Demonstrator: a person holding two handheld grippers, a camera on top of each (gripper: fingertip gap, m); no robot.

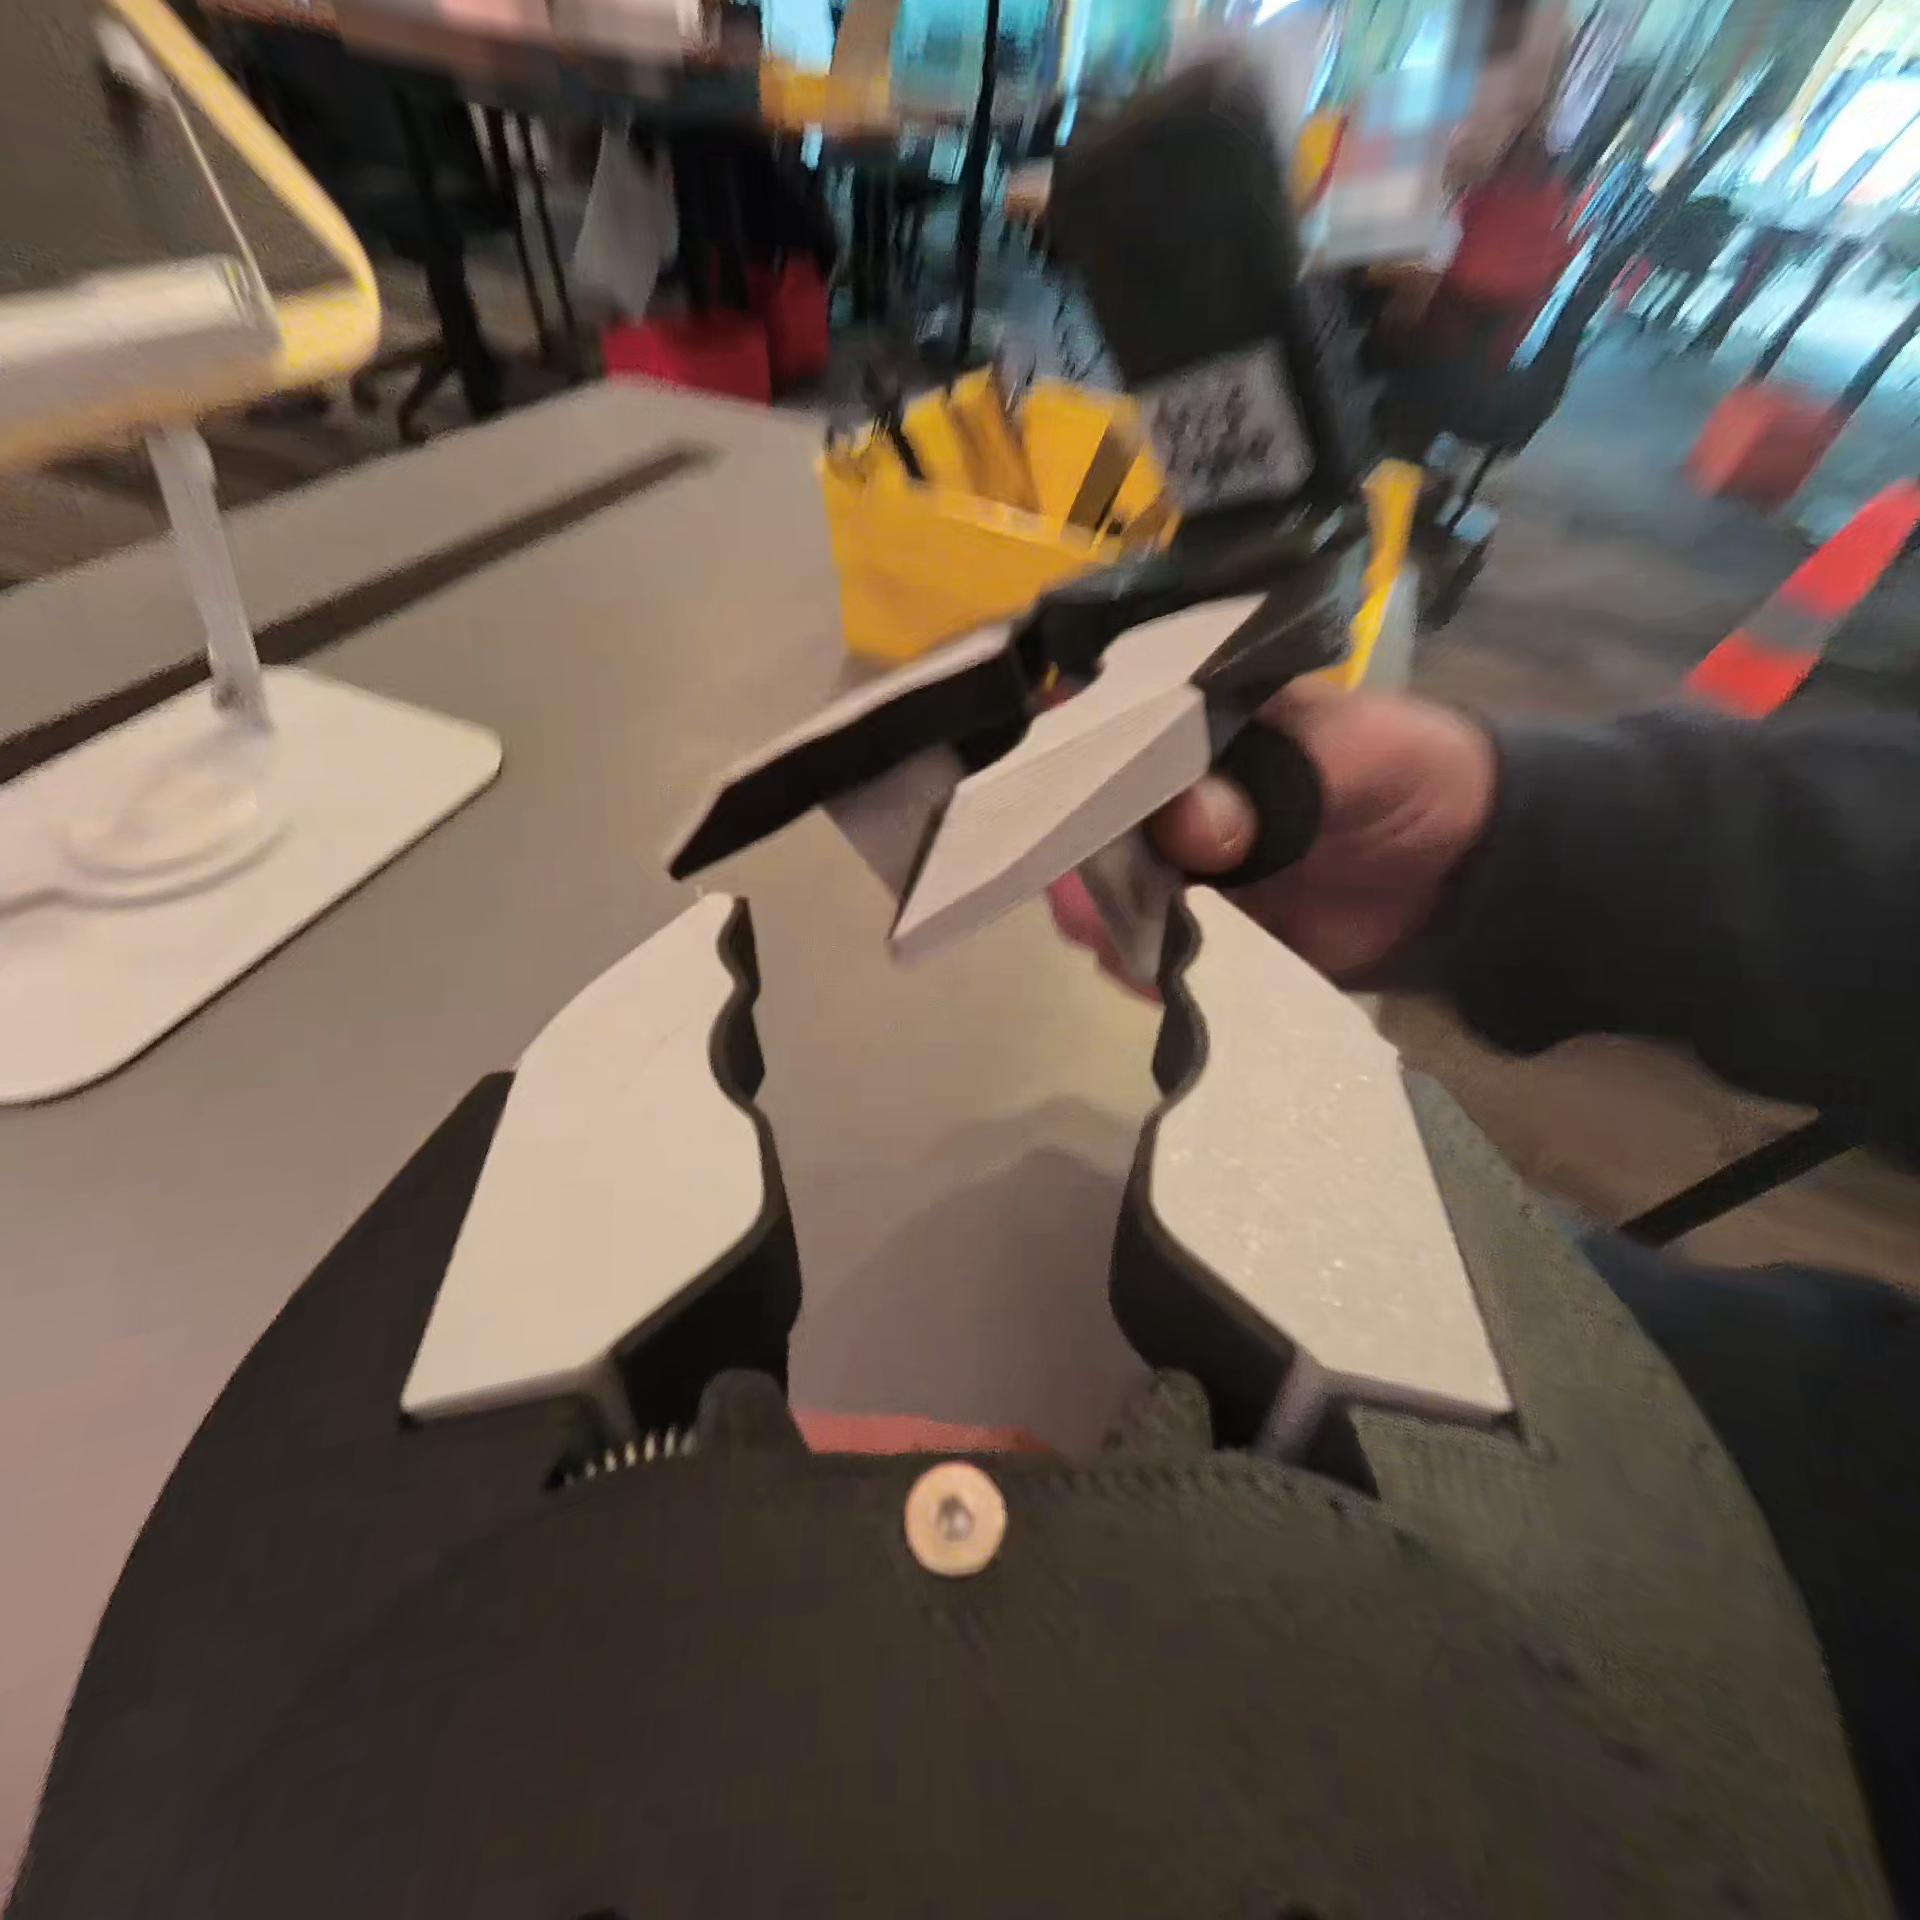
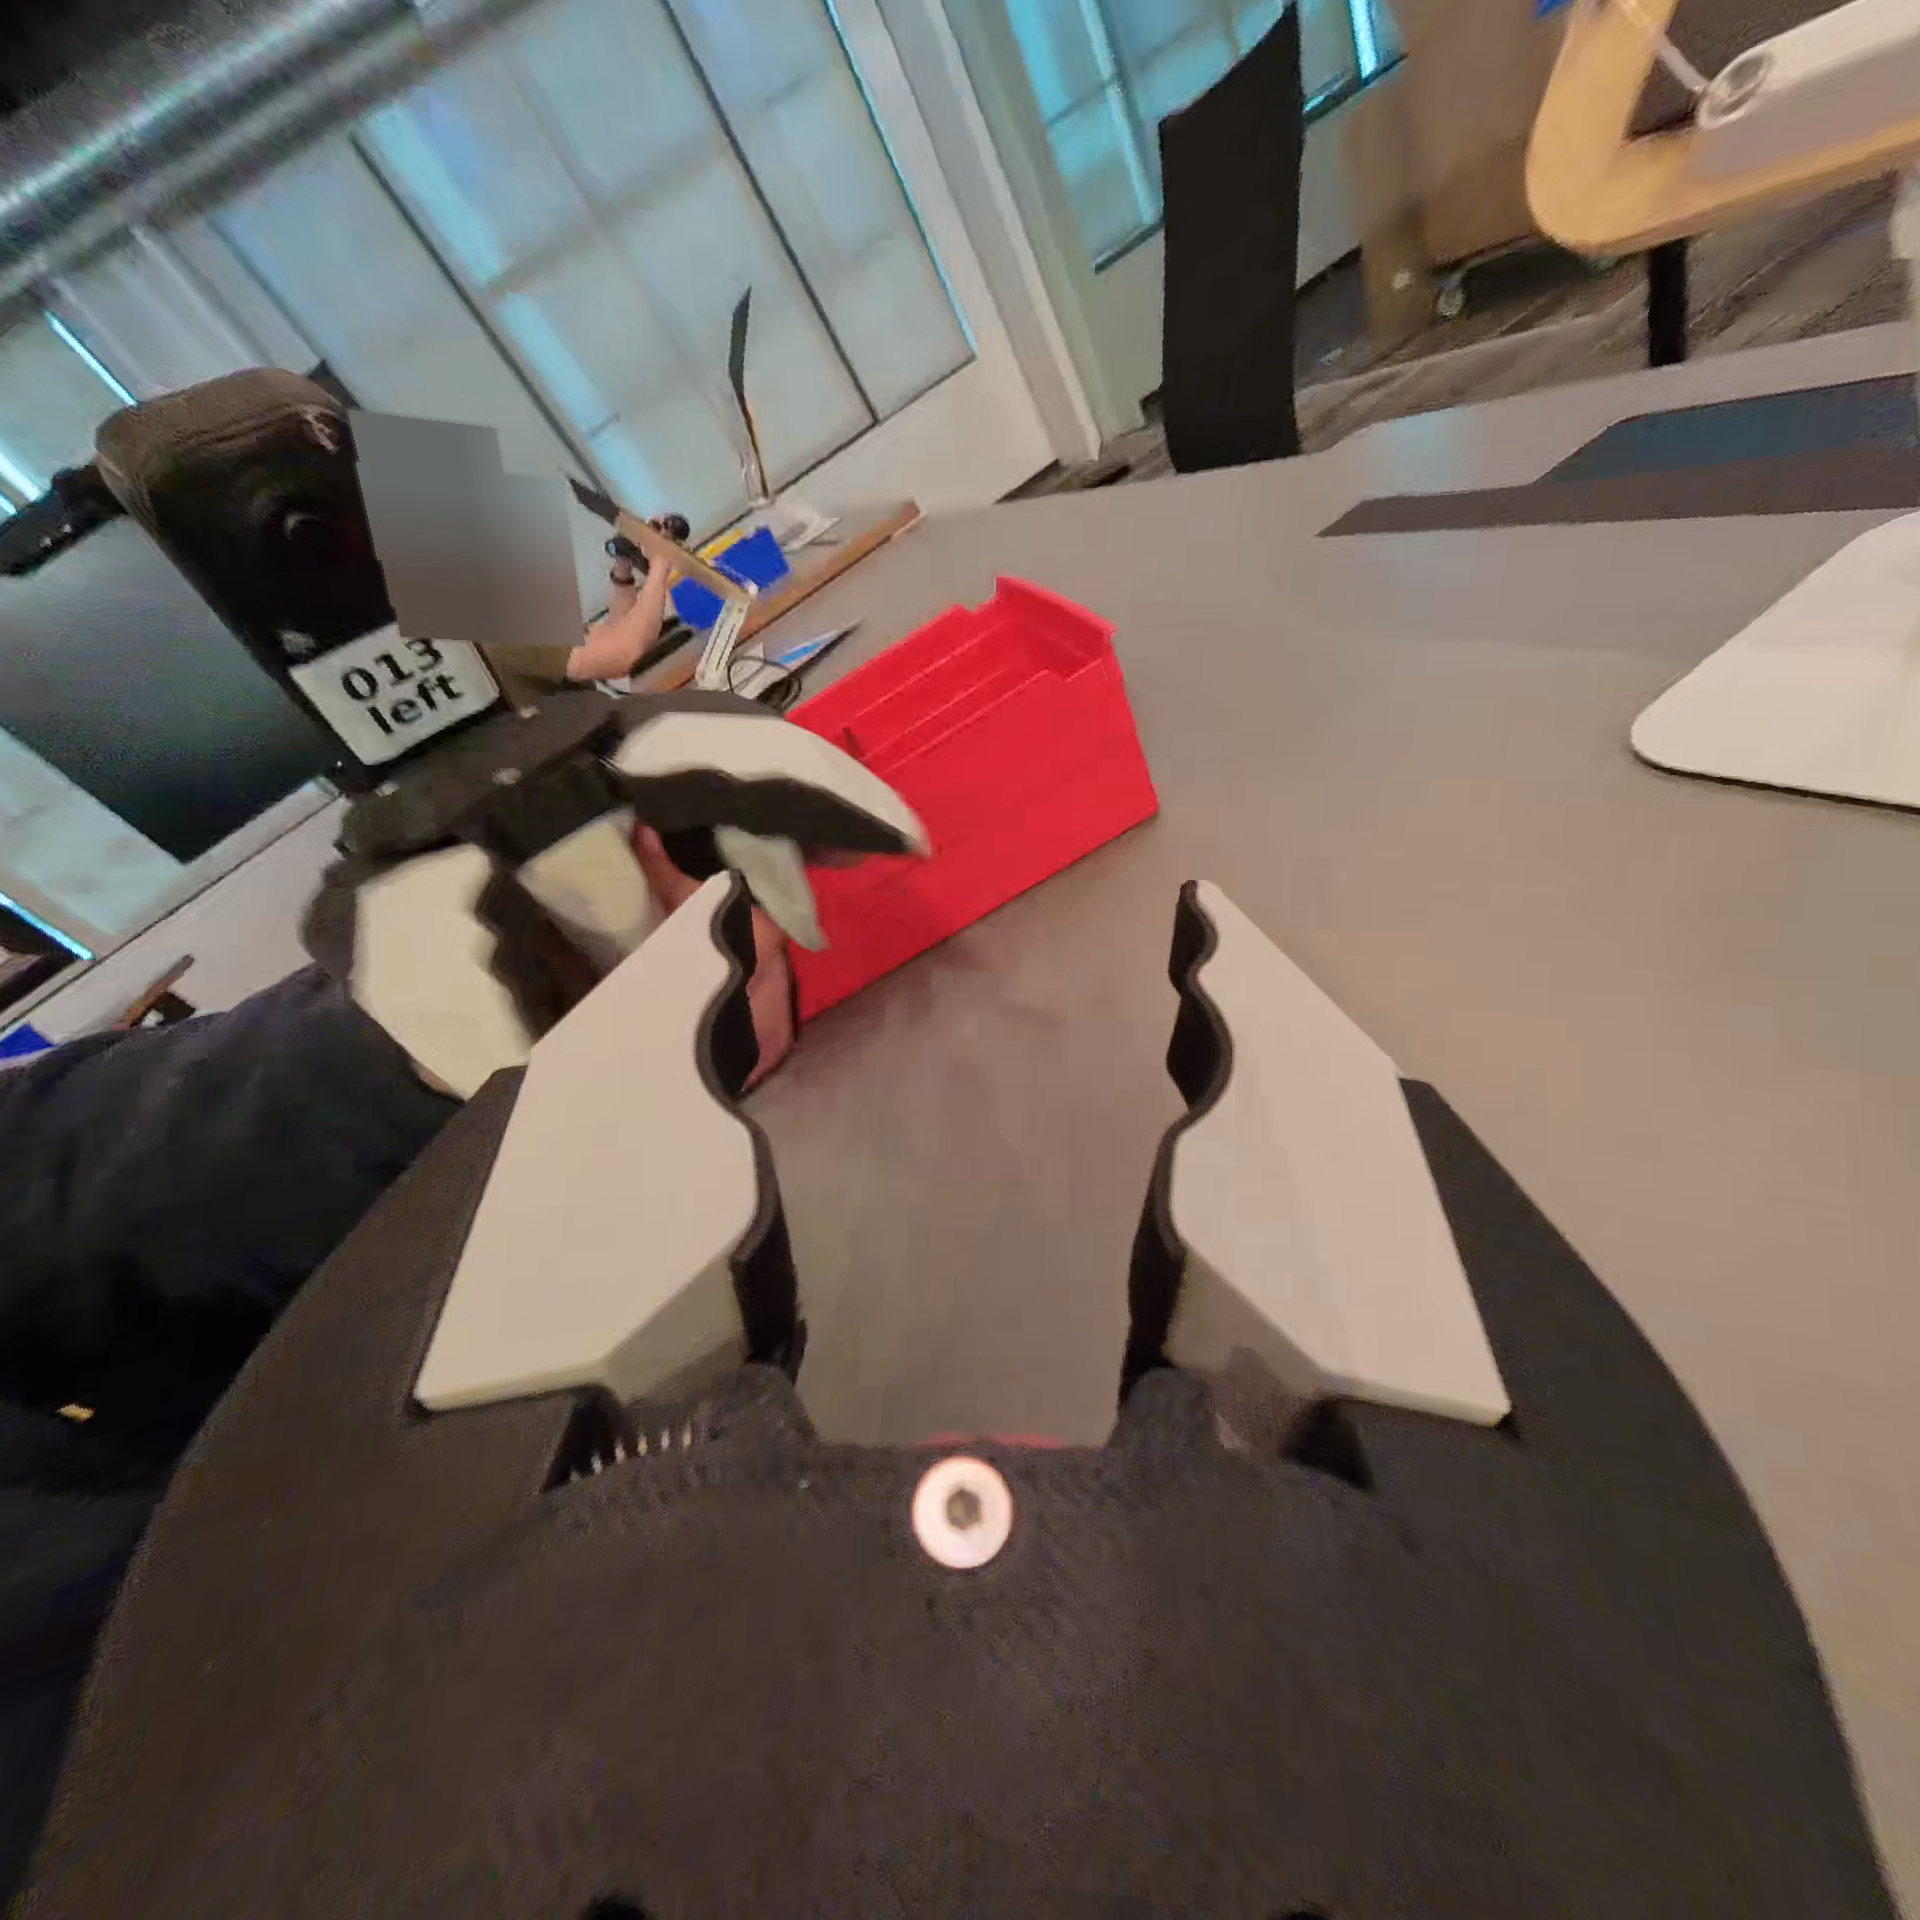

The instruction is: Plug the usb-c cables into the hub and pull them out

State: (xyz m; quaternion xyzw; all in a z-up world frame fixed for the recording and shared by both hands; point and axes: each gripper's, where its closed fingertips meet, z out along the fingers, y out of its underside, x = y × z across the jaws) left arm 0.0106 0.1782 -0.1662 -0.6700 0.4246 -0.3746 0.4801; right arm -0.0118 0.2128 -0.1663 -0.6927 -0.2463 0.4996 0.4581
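Observation:
No hub or USB-C cable shows in either view. My left gripper [image 1: 956, 935] is open and empty, held above the grey table [image 1: 582, 727]. My right gripper [image 2: 961, 904] is open and empty above the same table [image 2: 1351, 935]. The two grippers face each other, close together. The right gripper also shows in the left wrist view [image 1: 795, 904], held by a hand [image 1: 1351, 831] in a dark sleeve, its jaws apart. The left gripper shows in the right wrist view [image 2: 862, 894], blurred, at the left.
A yellow bin [image 1: 966, 561] stands behind the right gripper. A red open bin [image 2: 987, 758] stands on the table by the left gripper. A white stand base [image 1: 208, 852] lies to the left; it also shows in the right wrist view [image 2: 1818, 707]. A person sits far behind.

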